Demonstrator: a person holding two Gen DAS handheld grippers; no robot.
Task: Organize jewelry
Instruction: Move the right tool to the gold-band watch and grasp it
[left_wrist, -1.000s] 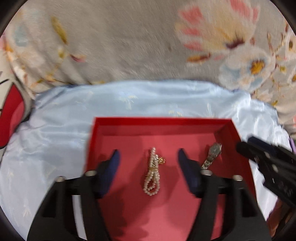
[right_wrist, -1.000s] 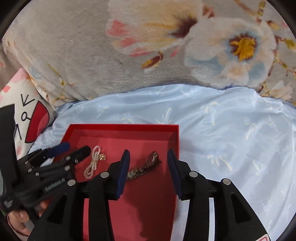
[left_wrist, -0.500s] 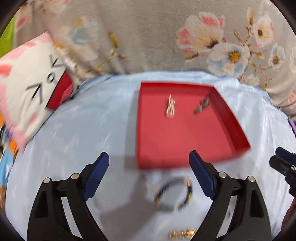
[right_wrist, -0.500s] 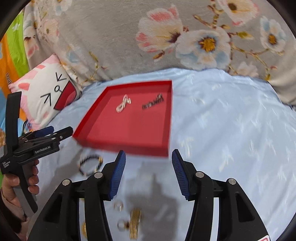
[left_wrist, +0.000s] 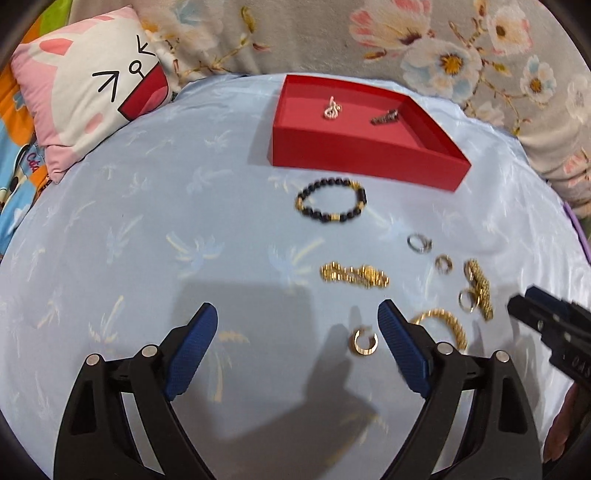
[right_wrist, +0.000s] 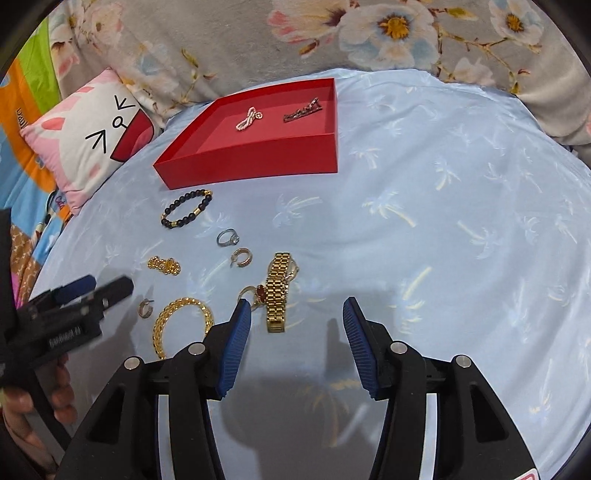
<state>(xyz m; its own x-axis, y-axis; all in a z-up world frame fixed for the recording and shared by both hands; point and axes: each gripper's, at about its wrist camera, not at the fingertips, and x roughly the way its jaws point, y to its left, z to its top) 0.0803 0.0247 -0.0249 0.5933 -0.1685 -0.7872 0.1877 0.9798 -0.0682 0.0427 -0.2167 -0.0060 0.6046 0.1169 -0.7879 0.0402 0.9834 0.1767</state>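
Picking next piece — both my grippers, left (left_wrist: 297, 325) and right (right_wrist: 297, 319), empty with jaws spread. Red tray (right_wrist: 255, 158) holds two items; gold watch (right_wrist: 279, 291) nearest right, probably easiest — needs lowering, pinching the band.

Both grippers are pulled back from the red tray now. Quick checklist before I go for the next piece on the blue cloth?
1. Left gripper open, empty: ok.
2. Right gripper open, empty: ok.
3. Red tray has free floor beside the pearl piece and dark watch: ok.
4. Gold watch nearest the right gripper, unobstructed: not ok, a red-stone ring touches it.
5. Small gold earring lying apart from the rest: ok.
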